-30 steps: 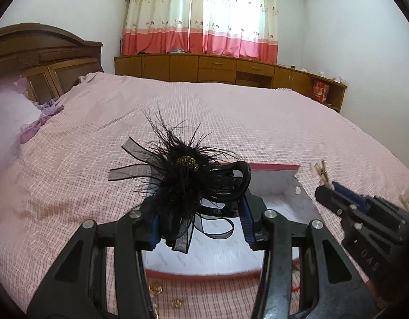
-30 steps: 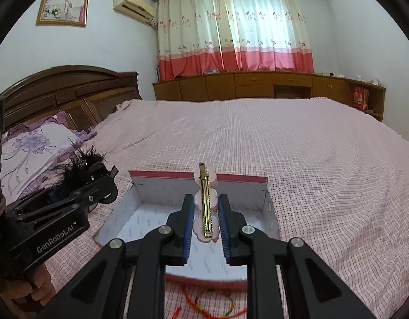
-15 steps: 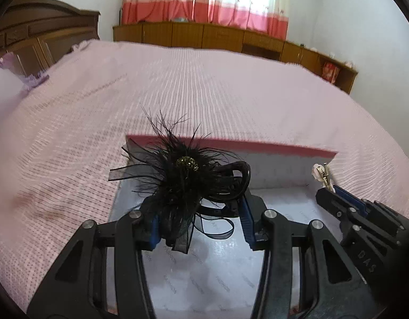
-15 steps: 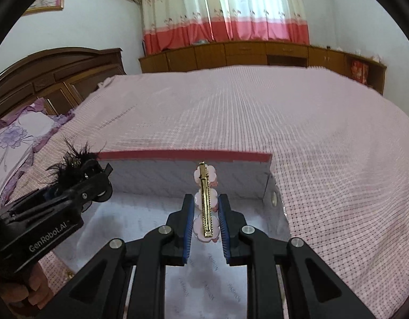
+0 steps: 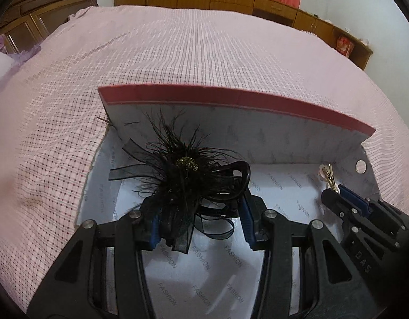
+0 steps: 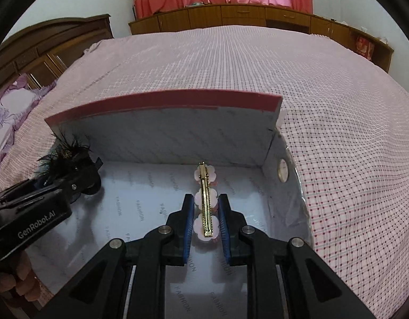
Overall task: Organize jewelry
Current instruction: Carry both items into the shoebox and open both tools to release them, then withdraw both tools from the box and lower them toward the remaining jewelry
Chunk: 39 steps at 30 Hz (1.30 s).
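An open box [image 5: 231, 98] with a red rim and a white "FASHION" printed lining lies on the pink bed; it also shows in the right wrist view [image 6: 161, 101]. My left gripper [image 5: 201, 218] is shut on a black feather hair clip [image 5: 185, 170] with a gold centre, held inside the box at its left. My right gripper [image 6: 204, 223] is shut on a gold hair clip with pink flowers [image 6: 205, 199], held inside the box at its right. Each gripper shows in the other's view: the right one [image 5: 334, 188], the left one [image 6: 71, 170].
The checked pink bedspread [image 6: 337, 106] surrounds the box. A wooden headboard [image 6: 44, 42] and pillows stand at the left. Low wooden cabinets [image 6: 231, 18] and red curtains line the far wall.
Both grippers have moved forward and down, from above the box's near edge into the box, each still holding its clip. The box now fills the lower part of both views.
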Each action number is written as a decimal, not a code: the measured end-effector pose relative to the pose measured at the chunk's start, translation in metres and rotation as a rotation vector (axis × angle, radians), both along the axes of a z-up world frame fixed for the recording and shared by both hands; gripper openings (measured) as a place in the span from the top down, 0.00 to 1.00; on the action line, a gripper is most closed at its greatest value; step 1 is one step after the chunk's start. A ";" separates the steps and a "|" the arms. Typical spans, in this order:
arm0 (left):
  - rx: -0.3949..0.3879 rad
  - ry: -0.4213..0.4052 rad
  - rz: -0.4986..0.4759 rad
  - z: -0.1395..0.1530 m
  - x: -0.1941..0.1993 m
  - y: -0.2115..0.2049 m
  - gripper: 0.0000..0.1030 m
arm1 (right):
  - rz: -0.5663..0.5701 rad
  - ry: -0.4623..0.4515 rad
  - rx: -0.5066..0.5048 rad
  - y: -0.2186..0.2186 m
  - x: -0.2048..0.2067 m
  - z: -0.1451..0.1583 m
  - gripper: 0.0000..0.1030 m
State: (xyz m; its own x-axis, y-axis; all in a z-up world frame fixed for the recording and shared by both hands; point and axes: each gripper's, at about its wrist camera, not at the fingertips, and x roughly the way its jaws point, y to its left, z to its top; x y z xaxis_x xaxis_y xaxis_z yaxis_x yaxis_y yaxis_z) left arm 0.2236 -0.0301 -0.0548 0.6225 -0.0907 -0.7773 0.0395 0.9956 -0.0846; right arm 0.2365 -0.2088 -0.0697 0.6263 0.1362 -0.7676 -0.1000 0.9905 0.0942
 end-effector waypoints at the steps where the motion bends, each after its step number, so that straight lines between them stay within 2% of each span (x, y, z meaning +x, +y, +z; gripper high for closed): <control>1: -0.003 0.009 0.002 -0.001 -0.001 -0.001 0.61 | -0.004 0.003 -0.005 0.003 0.002 0.001 0.80; 5: -0.018 0.027 0.006 -0.004 0.000 -0.010 0.61 | -0.017 0.017 -0.028 0.002 0.010 -0.003 0.81; 13: 0.014 0.007 -0.007 0.003 0.000 -0.026 0.60 | 0.006 0.031 -0.036 0.006 0.012 -0.002 0.82; 15: 0.033 -0.010 -0.008 0.007 -0.006 -0.027 0.54 | 0.010 0.030 -0.032 0.004 0.009 0.000 0.81; 18: 0.022 -0.033 -0.019 0.015 -0.014 -0.028 0.45 | 0.018 0.015 0.009 0.001 0.005 0.007 0.72; 22: 0.008 -0.058 -0.030 0.027 -0.025 -0.027 0.42 | 0.010 -0.036 0.021 -0.003 -0.007 0.022 0.54; 30: -0.003 -0.097 -0.009 0.048 -0.044 -0.013 0.42 | -0.013 -0.065 0.091 -0.023 -0.029 0.052 0.54; 39: 0.014 -0.122 -0.009 0.070 -0.075 0.002 0.42 | -0.010 -0.114 0.145 -0.032 -0.077 0.083 0.54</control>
